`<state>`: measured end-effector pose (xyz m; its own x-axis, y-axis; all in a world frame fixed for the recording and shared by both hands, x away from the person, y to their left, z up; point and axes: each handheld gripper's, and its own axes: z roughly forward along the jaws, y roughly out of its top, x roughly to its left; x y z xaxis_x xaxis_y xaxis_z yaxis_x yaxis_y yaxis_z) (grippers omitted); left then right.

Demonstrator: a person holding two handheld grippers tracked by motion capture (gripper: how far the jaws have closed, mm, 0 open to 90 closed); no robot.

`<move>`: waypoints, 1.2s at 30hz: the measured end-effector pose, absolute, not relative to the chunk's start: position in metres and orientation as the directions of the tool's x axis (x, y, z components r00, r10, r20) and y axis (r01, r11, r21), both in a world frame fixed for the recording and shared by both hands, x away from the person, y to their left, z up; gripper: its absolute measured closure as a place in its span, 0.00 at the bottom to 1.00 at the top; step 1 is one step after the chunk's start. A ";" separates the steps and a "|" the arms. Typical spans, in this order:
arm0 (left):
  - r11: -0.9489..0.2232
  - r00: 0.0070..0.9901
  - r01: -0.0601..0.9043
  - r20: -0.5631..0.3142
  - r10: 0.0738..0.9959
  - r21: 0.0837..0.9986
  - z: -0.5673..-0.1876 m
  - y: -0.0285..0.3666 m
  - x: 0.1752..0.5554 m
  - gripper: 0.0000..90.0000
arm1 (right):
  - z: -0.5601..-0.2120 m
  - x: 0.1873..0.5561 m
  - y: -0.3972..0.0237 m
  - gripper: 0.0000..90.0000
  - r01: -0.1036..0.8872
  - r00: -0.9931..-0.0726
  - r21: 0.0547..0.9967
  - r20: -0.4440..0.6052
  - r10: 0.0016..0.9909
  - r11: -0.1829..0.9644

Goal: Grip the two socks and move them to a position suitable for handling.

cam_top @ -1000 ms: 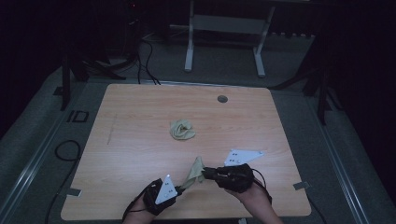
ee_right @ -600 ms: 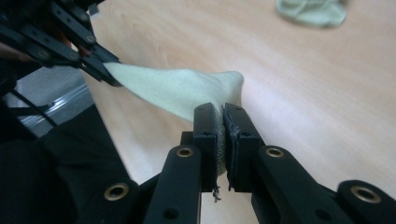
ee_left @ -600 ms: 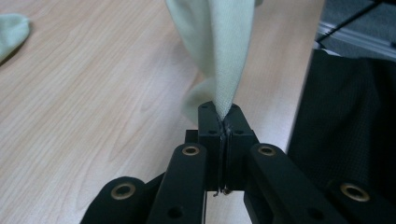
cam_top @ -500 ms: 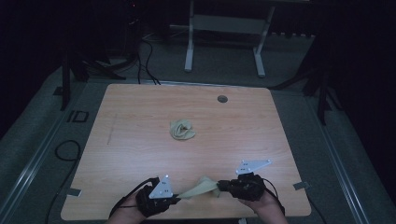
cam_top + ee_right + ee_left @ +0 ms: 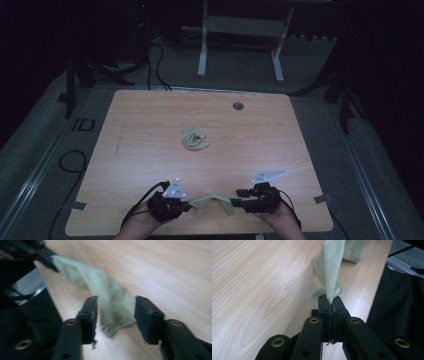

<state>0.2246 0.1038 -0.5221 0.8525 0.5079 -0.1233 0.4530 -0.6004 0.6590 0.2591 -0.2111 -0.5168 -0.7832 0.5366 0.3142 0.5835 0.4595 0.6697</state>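
A pale green cloth (image 5: 212, 202) lies stretched along the table's near edge between my two grippers. My left gripper (image 5: 186, 206) is shut on one end of that cloth (image 5: 329, 277), with the fabric pinched between its pads. My right gripper (image 5: 236, 203) stands open at the other end; its jaws have just been opening. The loose end of the cloth (image 5: 112, 307) rests on the wood between the right gripper (image 5: 116, 315) jaws, and the pads do not press on it. A second cloth (image 5: 195, 139), crumpled into a ball, sits near the table's middle.
The wooden table (image 5: 150, 125) has a round cable hole (image 5: 238, 106) near its far edge. Cables (image 5: 70, 160) lie on the grey floor to the left. A metal stand (image 5: 240, 30) is beyond the table.
Both hands came down to the table's near edge and drew apart, so the lifted cloth now lies stretched flat. My right gripper has let go of its end.
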 end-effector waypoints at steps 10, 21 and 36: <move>-0.597 0.854 0.450 -0.123 0.506 0.665 -0.521 0.104 0.222 0.98 | -0.536 0.248 -0.197 0.76 0.563 -0.810 0.615 0.281 0.515 0.551; -0.627 0.895 0.413 -0.168 0.413 0.660 -0.493 0.122 0.210 0.98 | -0.499 0.236 -0.210 0.95 0.481 -0.875 0.642 0.309 0.373 0.596; -0.609 0.826 0.553 -0.278 0.490 0.569 -0.524 0.125 0.252 0.96 | -0.521 0.278 -0.206 0.64 0.608 -0.782 0.618 0.358 0.510 0.498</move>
<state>0.2521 0.1247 -0.5237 0.8260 0.4903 -0.2780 0.5529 -0.6090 0.5687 0.2782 -0.2059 -0.5207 -0.7823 0.5096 0.3582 0.6078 0.4981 0.6185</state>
